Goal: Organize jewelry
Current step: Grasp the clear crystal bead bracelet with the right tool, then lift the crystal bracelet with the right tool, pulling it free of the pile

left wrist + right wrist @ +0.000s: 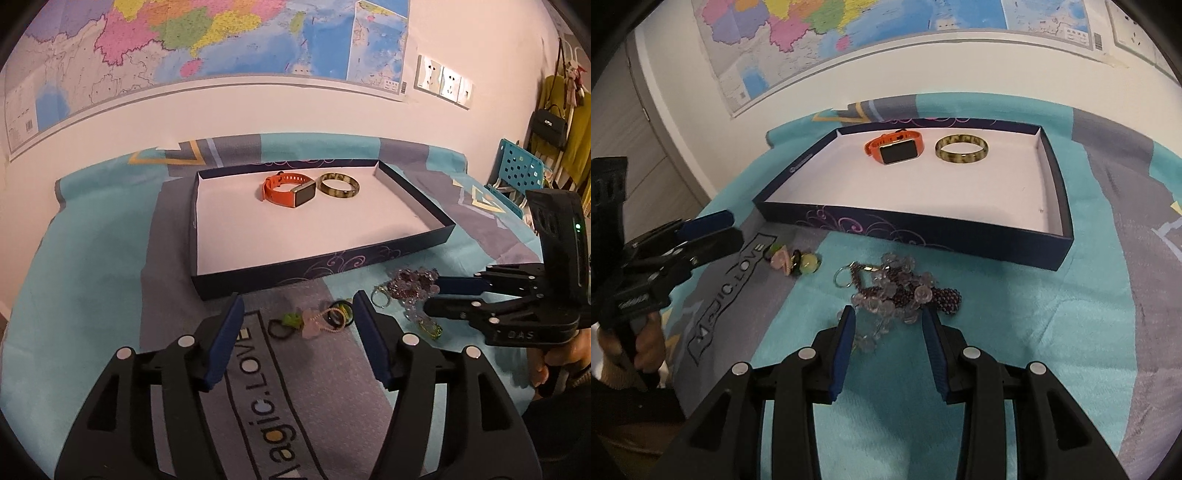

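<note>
A dark blue tray [280,271] [923,232] with a white floor holds an orange watch [286,189] [894,147] and a mottled bangle [339,185] [961,148]. In front of it on the cloth lie a purple and clear bead piece with a key ring [412,286] [901,291] and a small bundle of pink, green and black pieces [321,319] [792,260]. My left gripper [297,314] [729,225] is open, just before the small bundle. My right gripper [888,317] [432,295] is open, its fingers either side of the bead piece's near end.
The table is covered by a teal and grey cloth [92,295] printed "Magic.LOVE". A wall with a map [184,55] stands right behind the table. A blue perforated chair [517,170] and hanging bags [550,125] are at the right.
</note>
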A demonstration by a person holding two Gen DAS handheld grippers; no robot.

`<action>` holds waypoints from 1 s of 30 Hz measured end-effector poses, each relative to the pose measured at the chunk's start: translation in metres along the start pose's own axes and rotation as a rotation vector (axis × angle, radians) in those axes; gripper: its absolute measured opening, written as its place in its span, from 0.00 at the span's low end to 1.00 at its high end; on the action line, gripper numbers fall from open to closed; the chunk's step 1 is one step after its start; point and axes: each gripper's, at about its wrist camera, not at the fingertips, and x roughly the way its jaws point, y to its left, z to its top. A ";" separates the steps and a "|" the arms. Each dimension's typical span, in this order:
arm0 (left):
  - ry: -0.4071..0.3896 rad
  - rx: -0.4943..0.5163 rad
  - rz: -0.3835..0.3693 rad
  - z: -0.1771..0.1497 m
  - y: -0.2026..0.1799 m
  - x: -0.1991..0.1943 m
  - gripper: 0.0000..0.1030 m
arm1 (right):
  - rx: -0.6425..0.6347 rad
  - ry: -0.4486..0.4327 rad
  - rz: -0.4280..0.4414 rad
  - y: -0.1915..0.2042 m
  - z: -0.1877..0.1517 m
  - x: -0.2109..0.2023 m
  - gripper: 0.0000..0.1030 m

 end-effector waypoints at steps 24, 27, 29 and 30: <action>0.042 -0.007 -0.047 -0.015 -0.007 0.010 0.61 | 0.053 -0.102 0.080 -0.005 0.011 -0.031 0.07; 0.043 0.003 -0.053 -0.014 -0.010 0.012 0.61 | 0.049 -0.138 0.096 -0.004 0.017 -0.043 0.07; 0.043 0.010 -0.055 -0.015 -0.012 0.012 0.61 | 0.045 -0.157 0.099 -0.004 0.019 -0.050 0.07; 0.044 0.012 -0.059 -0.015 -0.012 0.012 0.61 | 0.045 -0.164 0.106 -0.004 0.020 -0.053 0.07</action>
